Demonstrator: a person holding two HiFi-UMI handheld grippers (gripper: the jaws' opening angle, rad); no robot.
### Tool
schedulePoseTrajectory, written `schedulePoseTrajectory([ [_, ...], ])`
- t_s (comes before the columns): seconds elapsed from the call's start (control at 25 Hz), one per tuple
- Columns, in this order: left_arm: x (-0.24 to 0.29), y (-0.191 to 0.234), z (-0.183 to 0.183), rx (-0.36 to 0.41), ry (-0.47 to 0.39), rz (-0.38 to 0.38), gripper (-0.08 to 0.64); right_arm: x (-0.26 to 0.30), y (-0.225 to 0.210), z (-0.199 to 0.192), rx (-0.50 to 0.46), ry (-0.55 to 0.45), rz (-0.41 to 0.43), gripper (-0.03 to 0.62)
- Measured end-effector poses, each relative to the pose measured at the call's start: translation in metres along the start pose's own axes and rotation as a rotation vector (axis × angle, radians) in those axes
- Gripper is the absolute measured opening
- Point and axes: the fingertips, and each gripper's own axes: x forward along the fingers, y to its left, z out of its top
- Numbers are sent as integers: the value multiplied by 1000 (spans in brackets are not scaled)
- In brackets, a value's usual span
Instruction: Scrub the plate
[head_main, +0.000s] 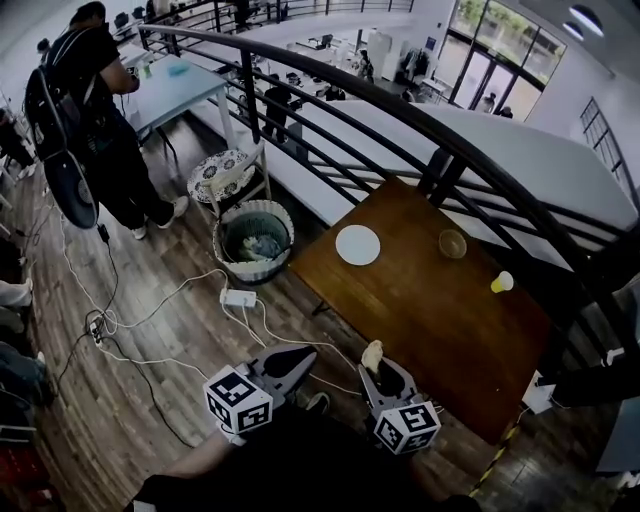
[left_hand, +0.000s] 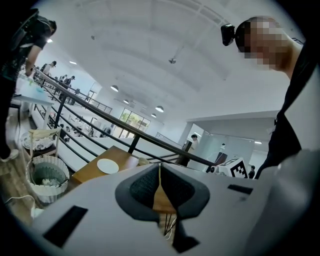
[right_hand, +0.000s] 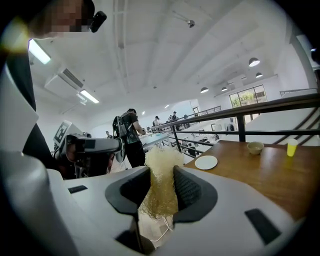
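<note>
A white plate (head_main: 358, 244) lies bare on the far left part of the brown wooden table (head_main: 430, 310); it also shows in the left gripper view (left_hand: 107, 166) and the right gripper view (right_hand: 206, 162). My right gripper (head_main: 379, 364) is over the table's near edge, well short of the plate, shut on a yellowish fibrous scrubber (right_hand: 160, 195) that sticks up past its jaws (head_main: 372, 354). My left gripper (head_main: 300, 355) hovers off the table's near left edge above the floor, its jaws together with nothing between them (left_hand: 160, 168).
A small bowl (head_main: 452, 243) and a yellow cup (head_main: 501, 282) stand toward the table's far right. A black railing (head_main: 440, 150) runs behind the table. Left of it are a wicker basket (head_main: 254, 240), a chair (head_main: 228, 175), floor cables with a power strip (head_main: 238, 297), and a standing person (head_main: 100, 110).
</note>
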Motion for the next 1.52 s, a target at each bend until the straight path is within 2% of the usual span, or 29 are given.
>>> schedulePoseTrajectory([
  [0.12,13,7,-1,1,20,9,25,4,-12,-1,25,0,-9,149],
  [0.32,33,20,0,-22,42,-27,25,10,-28,5,29,-6,-55,149],
  [0.68,106,70,39,-32,76,-139,25,51,-81,40,50,2,-187,149],
  [0.8,122,105,55,-43,89,-154,25,88,-92,53,55,21,-205,149],
  [1.0,145,177,74,-125,111,-101,25,140,-108,78,50,57,-222,149],
  [1.16,165,223,72,-147,169,-42,25,169,-123,84,68,106,-236,149],
  [1.36,189,274,48,-150,296,-34,26,220,-147,80,95,155,-268,149],
  [1.44,203,287,34,-191,344,-41,26,235,-158,76,84,174,-273,149],
  [1.52,216,300,18,-271,383,-40,26,248,-169,70,55,208,-279,149],
])
